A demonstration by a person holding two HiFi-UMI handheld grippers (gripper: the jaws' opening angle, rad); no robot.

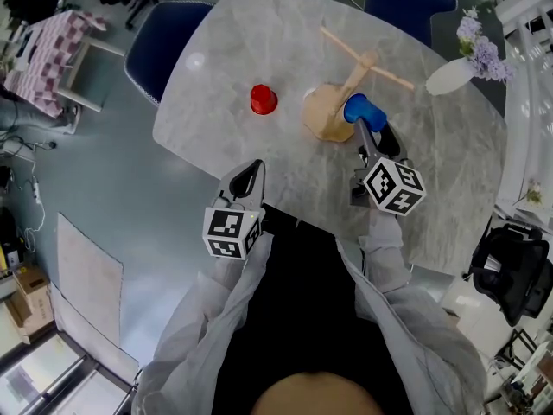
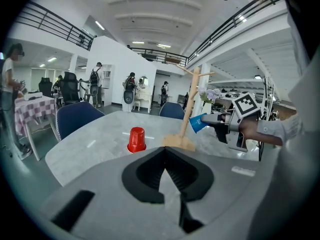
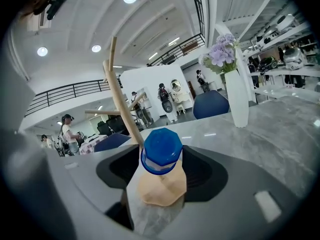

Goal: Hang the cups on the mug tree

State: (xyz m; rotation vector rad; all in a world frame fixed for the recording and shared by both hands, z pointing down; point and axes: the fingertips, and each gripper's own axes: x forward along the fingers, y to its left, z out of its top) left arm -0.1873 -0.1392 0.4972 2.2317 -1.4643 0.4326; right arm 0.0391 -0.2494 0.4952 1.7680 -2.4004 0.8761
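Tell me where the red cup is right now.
In the head view the red cup stands upside down on the table, left of the mug tree and beyond the left gripper.

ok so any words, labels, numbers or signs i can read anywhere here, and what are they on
No readable text in any view.
left marker cube, right marker cube: black-and-white square patterns only, no letters or digits.
red cup, blue cup: plain, no print visible.
white vase: plain.
Room behind, in both gripper views: anything posted there is too small and blurred to read.
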